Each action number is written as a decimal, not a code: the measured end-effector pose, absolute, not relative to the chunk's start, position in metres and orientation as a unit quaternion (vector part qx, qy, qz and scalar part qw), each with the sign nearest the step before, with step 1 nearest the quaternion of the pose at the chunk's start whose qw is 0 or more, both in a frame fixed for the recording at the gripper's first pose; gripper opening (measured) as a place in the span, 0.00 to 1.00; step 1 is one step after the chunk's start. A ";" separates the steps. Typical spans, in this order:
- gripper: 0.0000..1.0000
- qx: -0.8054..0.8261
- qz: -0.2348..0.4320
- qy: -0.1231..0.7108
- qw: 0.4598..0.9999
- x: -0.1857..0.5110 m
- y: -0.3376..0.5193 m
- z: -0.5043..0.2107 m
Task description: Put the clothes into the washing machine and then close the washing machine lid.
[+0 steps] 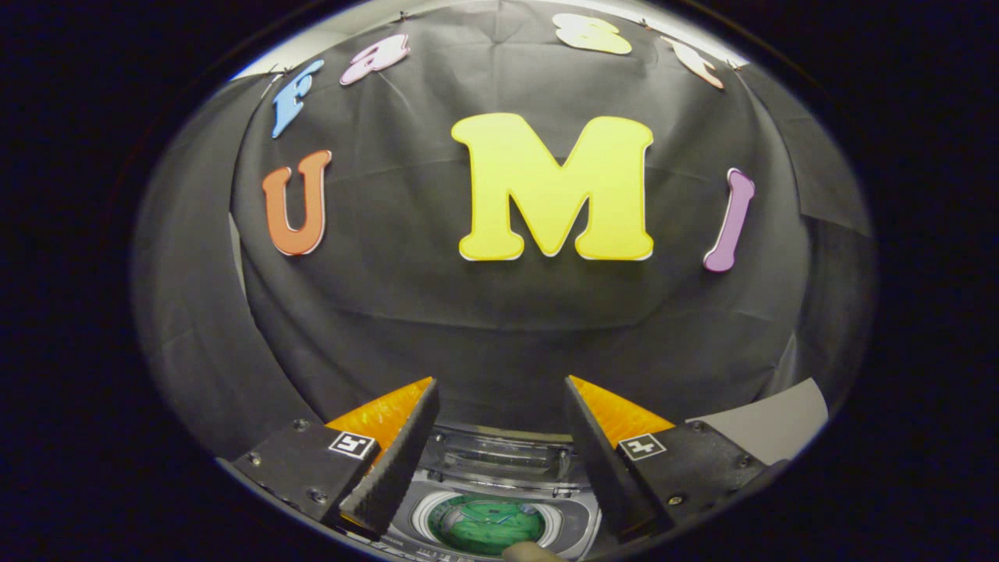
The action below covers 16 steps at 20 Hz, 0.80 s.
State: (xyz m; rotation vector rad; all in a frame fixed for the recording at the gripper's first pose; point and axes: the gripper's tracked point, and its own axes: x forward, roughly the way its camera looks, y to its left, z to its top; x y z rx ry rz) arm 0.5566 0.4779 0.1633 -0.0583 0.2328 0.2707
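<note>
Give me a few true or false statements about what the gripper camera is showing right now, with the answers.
1. The gripper has its fingers spread apart with nothing between them. True.
2. The washing machine has its lid shut. False: the lid is raised and the round opening shows.
3. Something green lies inside the drum. True.
4. Both fingers press on a piece of clothing. False: the fingers touch nothing; the machine sits below and between them.
5. The gripper is down inside the drum. False: it hangs above the machine, pointing at the black cloth wall.
</note>
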 end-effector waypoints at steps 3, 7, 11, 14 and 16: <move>0.98 -0.021 0.114 0.148 0.982 0.587 0.482 0.144; 0.99 -0.006 0.073 0.208 0.975 0.618 0.480 0.108; 0.98 -0.009 0.047 0.253 0.966 0.635 0.477 0.075; 0.98 -0.016 0.043 0.263 0.964 0.637 0.479 0.058; 0.99 -0.009 0.036 0.260 0.965 0.634 0.477 0.058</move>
